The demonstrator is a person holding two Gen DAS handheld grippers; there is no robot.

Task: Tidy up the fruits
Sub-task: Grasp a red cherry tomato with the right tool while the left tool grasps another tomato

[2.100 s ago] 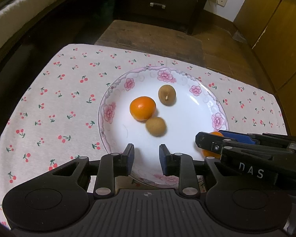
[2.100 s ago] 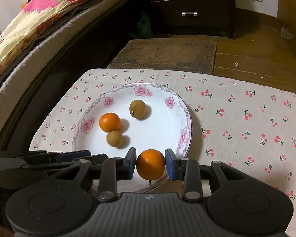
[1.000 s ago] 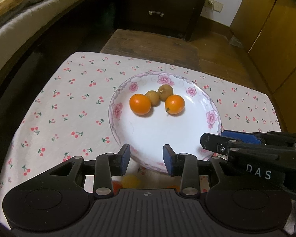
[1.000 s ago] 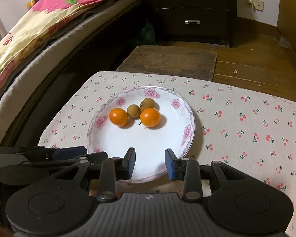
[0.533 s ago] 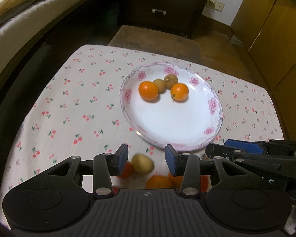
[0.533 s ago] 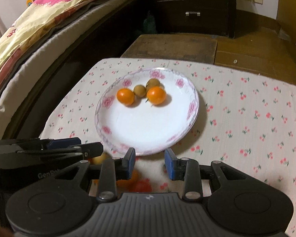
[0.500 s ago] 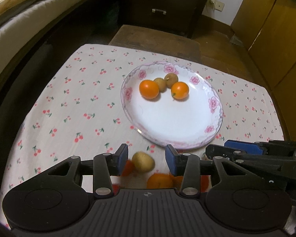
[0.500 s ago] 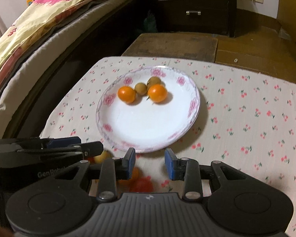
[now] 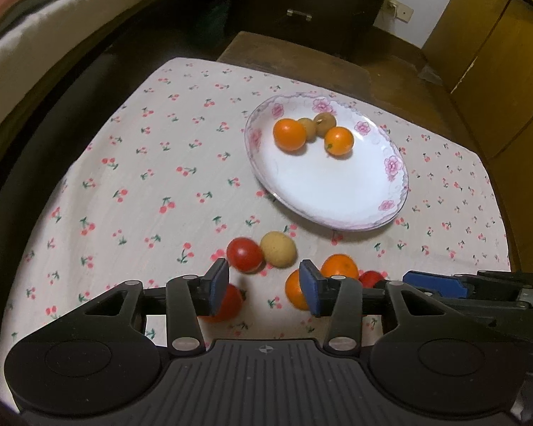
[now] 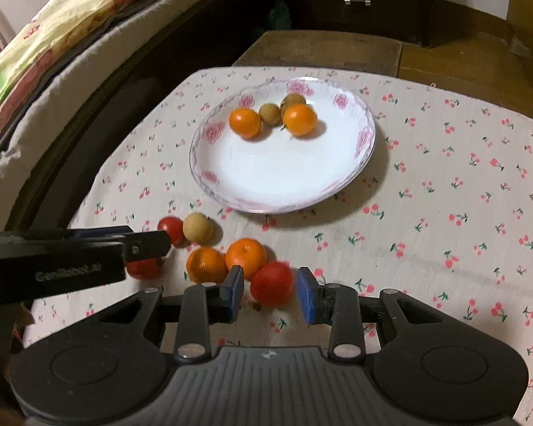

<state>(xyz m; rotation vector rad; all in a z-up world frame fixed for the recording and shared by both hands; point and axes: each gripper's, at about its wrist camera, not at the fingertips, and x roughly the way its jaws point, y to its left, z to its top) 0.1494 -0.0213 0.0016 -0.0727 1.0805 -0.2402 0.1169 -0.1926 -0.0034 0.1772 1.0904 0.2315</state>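
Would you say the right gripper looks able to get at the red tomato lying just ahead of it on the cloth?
Probably yes. The red tomato lies between the lines of the right gripper jaws, which stand apart and empty. Two oranges crowd its far left side, but nothing blocks the approach.

Black ribbed gripper [image 9: 264, 289] body, blue pads [image 9: 219, 284], silver screws

A dark drawer chest [image 10: 355, 0] is standing against the white wall [image 9: 412, 10], a quilted bed [image 10: 46, 35] lying left of it, wooden floor [image 10: 462, 56] spreading before it.
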